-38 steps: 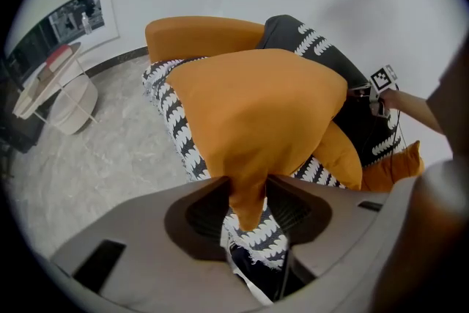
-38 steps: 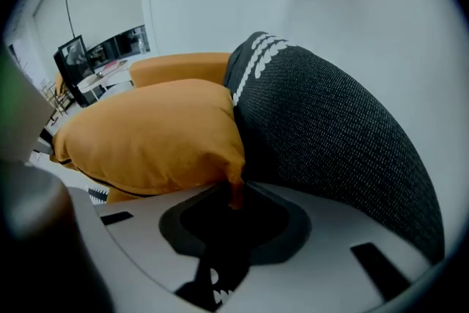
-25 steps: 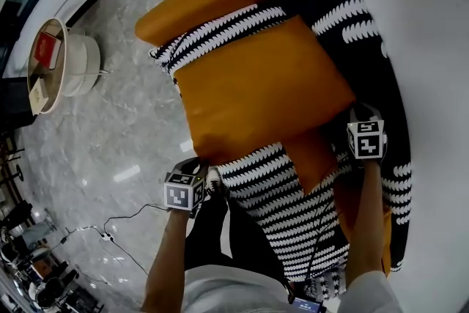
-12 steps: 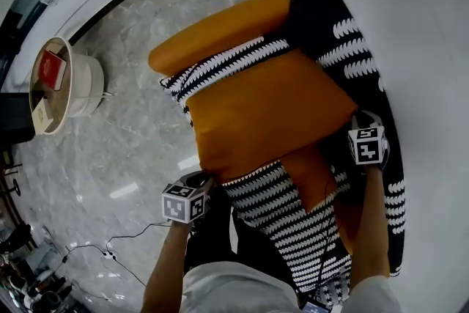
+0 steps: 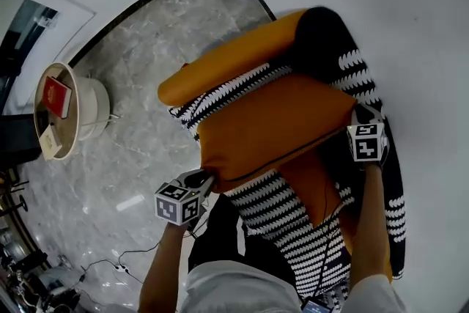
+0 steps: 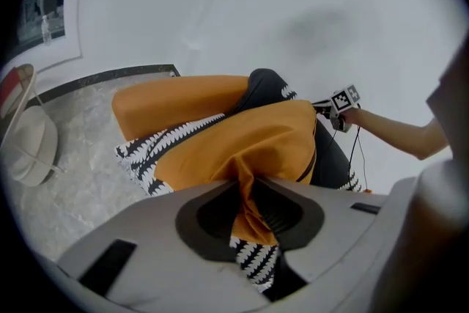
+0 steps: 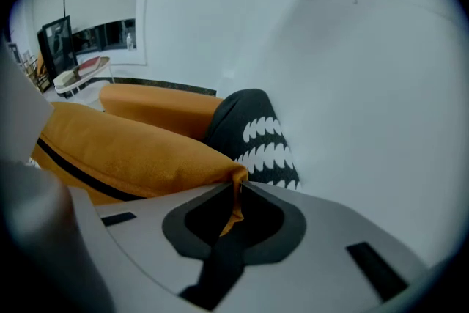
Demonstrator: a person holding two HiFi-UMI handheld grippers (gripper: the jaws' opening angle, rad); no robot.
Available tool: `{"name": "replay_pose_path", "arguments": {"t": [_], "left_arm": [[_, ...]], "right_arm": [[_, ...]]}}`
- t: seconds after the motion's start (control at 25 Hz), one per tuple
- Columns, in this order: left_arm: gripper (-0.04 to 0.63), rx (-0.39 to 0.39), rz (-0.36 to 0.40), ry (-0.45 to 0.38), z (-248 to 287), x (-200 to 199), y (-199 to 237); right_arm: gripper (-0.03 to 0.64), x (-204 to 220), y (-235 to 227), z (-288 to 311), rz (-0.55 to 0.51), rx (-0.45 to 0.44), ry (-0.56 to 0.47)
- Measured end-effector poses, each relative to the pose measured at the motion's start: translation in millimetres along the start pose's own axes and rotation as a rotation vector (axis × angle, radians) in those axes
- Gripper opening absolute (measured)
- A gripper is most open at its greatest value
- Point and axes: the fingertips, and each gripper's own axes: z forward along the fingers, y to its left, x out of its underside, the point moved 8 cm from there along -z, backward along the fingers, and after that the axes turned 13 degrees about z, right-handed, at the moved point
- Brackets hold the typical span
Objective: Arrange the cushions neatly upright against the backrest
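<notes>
A large orange fabric cushion with dark piping [image 5: 275,124] hangs slung between the two claws above the black-and-white patterned seat [image 5: 289,212] of an armchair. Its far edge lies near the curved black backrest with white scallop marks [image 5: 344,48], and it slopes rather than standing upright against it. The chair's rounded orange armrest [image 5: 234,62] runs just beyond the cushion's far-left side.

The left claw [image 6: 245,183] is narrow and pinches the cushion's near-left corner. Its jaws have just been closing a little tighter, with bunched orange cloth and a strip of patterned fabric caught between them. The right claw [image 7: 238,187] is also narrow – it nips the pointed right-hand corner of the same cushion, right beside the backrest. Both arms reach forward from the person's light shirt.

Well off to the left, a small round white desk [image 5: 95,113] stands on the grey marble floor [image 5: 139,135] – a red book [image 5: 56,96] lies on it.
</notes>
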Motion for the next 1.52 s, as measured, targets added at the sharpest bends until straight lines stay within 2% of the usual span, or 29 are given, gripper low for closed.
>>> {"name": "replay_pose_path", "arguments": {"t": [0.2, 0.4, 0.76, 1.0, 1.32, 1.52], "left_arm": [[0.092, -0.020, -0.038, -0.072, -12, -38, 32], [0.095, -0.060, -0.007, -0.104, -21, -65, 68], [0.095, -0.044, -0.003, -0.094, -24, -105, 121], [0.095, -0.106, 0.020, -0.134, -27, -125, 153], [0.095, -0.182, 0.015, -0.114, -23, -142, 179], [0.095, -0.242, 0.021, -0.112, -30, -153, 182]], "right_arm": [[0.040, -54, 8, 10, 0.031, -0.002, -0.042], [0.038, -93, 23, 26, 0.064, -0.009, -0.083], [0.038, -148, 40, 52, 0.128, -0.001, -0.086], [0.040, -184, 53, 70, 0.131, -0.006, -0.103], [0.040, -207, 66, 89, 0.134, -0.041, -0.110], [0.040, -214, 63, 70, 0.138, -0.027, -0.163]]}}
